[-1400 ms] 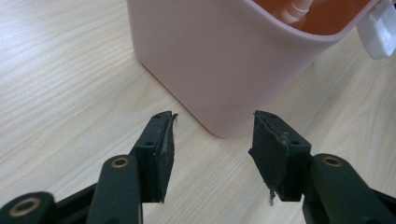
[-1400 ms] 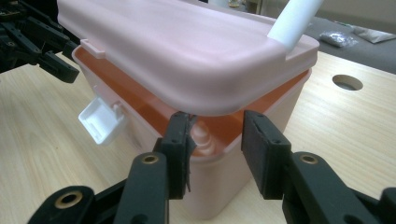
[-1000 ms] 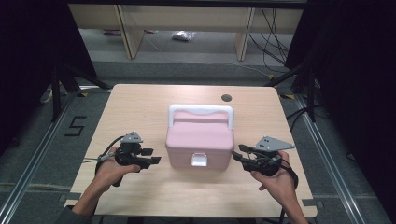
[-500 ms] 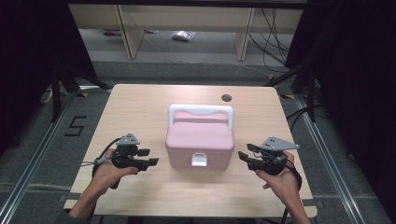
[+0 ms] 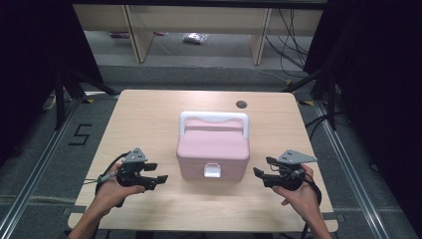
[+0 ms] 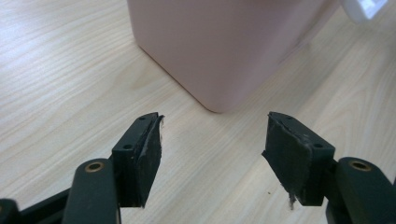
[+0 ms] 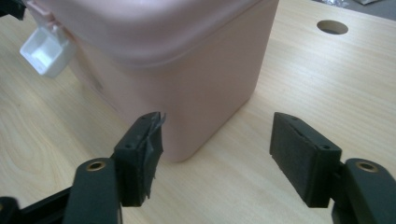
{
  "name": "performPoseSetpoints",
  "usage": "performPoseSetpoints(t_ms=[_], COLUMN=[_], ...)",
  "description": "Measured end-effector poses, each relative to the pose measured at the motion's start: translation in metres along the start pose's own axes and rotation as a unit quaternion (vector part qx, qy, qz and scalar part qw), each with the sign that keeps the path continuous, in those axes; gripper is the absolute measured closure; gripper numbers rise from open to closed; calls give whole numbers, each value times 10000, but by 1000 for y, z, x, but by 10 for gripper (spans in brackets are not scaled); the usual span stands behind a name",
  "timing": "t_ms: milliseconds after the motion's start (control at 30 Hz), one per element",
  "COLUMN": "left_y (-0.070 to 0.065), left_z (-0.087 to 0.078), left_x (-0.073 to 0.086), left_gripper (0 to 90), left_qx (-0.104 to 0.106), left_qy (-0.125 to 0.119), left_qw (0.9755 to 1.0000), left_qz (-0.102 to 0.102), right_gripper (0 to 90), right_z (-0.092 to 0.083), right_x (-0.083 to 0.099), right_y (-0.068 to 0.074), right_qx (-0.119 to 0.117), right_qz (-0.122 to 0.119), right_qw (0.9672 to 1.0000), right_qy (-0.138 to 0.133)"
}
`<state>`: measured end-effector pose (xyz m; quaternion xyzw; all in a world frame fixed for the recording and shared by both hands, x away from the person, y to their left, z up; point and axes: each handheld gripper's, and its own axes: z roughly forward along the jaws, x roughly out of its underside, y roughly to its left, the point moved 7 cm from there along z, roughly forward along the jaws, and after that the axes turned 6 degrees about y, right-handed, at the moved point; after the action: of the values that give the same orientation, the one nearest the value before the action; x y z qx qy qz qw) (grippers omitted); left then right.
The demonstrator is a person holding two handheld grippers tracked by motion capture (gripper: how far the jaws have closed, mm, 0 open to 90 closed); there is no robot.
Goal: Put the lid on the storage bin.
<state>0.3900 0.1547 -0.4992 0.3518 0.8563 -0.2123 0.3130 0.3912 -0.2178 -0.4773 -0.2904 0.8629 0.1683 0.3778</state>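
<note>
Pink box (image 5: pixel 213 152) w/ white latch (image 5: pixel 212 171) is flanked on bench (image 5: pixel 149 109) by left claw (image 5: pixel 158 179) & right claw (image 5: pixel 257 172), both just opened, jaws apart, nothing held.

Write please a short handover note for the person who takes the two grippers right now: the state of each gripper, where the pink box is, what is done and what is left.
Left gripper: open, jaws have just been opening, nothing between them; it points at the left side of the pink box, apart from it.
Right gripper: open, jaws have just been opening, nothing held; it points at the box's right side, apart from it.
Box: at the middle of the table, lid on, white handle lying toward the far side, white latch on the near face.
Done: nothing visibly changed on the box.
Left: probably the latch and lid, or lifting the box.
</note>
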Motion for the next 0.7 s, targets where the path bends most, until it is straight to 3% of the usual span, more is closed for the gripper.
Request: performPoseSetpoints(t_ms=[67,100,133,200,233,333,367,433,500,533,633,667,700], left_y=[-2,-3,-3,-6,-4,-5,-5,-7,-7,-8,-9,-9,-9], left_z=[0,0,-1,1,0,0,0,1,-1,-1,1,2,3], left_x=[1,2,4,4,7,10,11,12,14,15,21,22,25], left_gripper=[344,341,335,328,325,303,303,297,285,276,249,248,239], left_qx=[-27,-4,-8,-5,-42,-57,-64,-96,-141,-180,-261,-244,-291], left_qy=[-34,-51,9,-98,0,-8,-23,-96,-62,-93,-86,-97,-60], left_qw=[10000,10000,9999,10000,9999,9999,9999,9999,9998,9998,9996,9997,9996], left_qz=[52,47,103,-1,115,89,104,6,93,29,-2,-4,-33], right_gripper=[347,347,343,337,336,328,326,321,315,310,297,292,289], right_z=[2,1,2,2,3,2,2,1,2,3,3,3,3], right_x=[3,5,8,13,13,17,19,23,27,30,37,38,40], right_y=[-2,0,-1,-1,-3,-3,-1,0,0,-1,0,-2,0], right_qx=[1,8,-13,-18,3,-20,-46,-71,-74,-108,-92,-32,-50], right_qz=[-183,-2,-79,-32,-135,-117,-7,-37,-87,-86,12,-113,-4], right_qw=[9998,10000,10000,10000,9999,9999,10000,10000,9999,9999,9999,9999,9999], right_qy=[-23,21,53,93,43,21,56,40,-6,-9,92,76,118])
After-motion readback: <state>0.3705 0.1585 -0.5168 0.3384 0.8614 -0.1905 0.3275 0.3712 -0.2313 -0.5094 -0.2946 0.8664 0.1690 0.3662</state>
